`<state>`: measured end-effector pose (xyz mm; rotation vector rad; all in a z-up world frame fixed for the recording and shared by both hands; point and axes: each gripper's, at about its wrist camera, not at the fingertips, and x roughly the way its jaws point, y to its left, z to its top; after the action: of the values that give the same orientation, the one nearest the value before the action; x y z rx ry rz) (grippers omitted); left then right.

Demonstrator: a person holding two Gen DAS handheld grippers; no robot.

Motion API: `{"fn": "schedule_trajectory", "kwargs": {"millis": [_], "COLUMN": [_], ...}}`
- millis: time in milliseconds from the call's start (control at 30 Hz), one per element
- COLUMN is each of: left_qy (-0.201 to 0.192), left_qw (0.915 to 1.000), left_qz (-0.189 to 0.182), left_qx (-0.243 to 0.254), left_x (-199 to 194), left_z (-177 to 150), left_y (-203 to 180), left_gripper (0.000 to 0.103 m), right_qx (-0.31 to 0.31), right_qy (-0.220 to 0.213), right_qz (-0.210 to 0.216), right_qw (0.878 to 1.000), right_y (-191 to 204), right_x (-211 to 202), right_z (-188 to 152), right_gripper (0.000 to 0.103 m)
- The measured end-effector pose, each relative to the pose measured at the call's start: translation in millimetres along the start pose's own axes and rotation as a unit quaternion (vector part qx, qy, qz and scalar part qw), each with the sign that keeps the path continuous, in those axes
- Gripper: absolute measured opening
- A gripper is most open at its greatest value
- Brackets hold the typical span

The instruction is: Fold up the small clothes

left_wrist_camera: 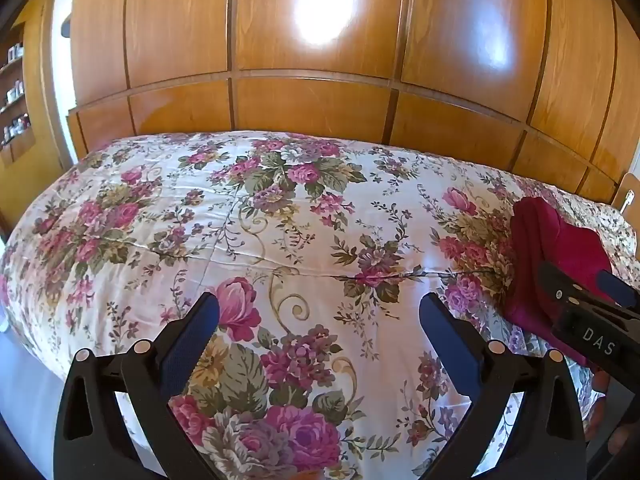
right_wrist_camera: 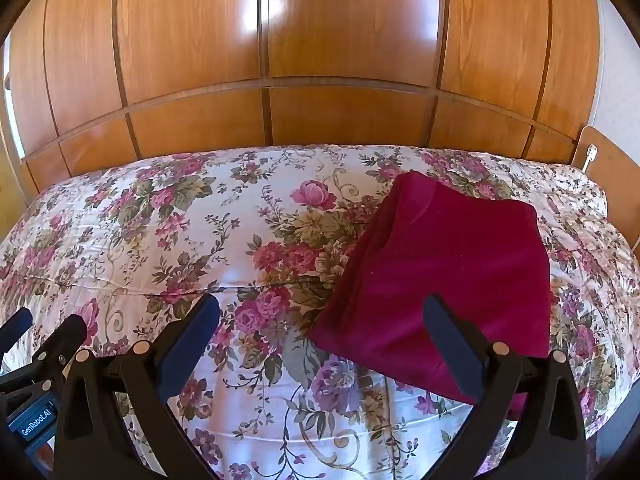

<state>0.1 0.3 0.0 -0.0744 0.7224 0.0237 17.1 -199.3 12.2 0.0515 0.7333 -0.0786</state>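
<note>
A dark red garment (right_wrist_camera: 448, 272) lies folded flat on the flowered bedspread (right_wrist_camera: 200, 240), toward the right. My right gripper (right_wrist_camera: 320, 312) is open and empty, held just above the bed, its right finger over the garment's near edge. My left gripper (left_wrist_camera: 320, 312) is open and empty over bare bedspread (left_wrist_camera: 280, 220), left of the garment (left_wrist_camera: 556, 256). The right gripper shows at the right edge of the left wrist view (left_wrist_camera: 588, 292). The left gripper shows at the left edge of the right wrist view (right_wrist_camera: 44, 332).
A wooden panelled wardrobe (right_wrist_camera: 340, 60) stands behind the bed. A wooden headboard (right_wrist_camera: 608, 164) is at the far right. Shelves with small items (left_wrist_camera: 14, 92) are at the far left. The bed's near edge drops to the floor at the lower left (left_wrist_camera: 24, 392).
</note>
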Motion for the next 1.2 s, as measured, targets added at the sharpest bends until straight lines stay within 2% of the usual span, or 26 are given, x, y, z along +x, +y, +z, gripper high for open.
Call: {"fn": "schedule_trajectory", "kwargs": {"millis": [833,1200], "left_qy": [-0.004,-0.013], "left_qw": [1.0000,0.9999], "left_qz": [0.005,-0.002], "left_qx": [-0.002,0.011], "left_x": [-4.1,-7.3], "left_z": [0.7,0.8], "left_y": [5.7,-3.2], "left_gripper": [0.099,0.099], "right_qx": [-0.006,0.003], "right_qy": [0.003,0.001], "right_qz": [-0.003,-0.009], "right_qw": [1.000,1.000], "right_y": [2.5,-3.9], "right_x": [0.3,-1.7], "right_z": [-0.5,0.2], "right_gripper": [0.101,0.101]}}
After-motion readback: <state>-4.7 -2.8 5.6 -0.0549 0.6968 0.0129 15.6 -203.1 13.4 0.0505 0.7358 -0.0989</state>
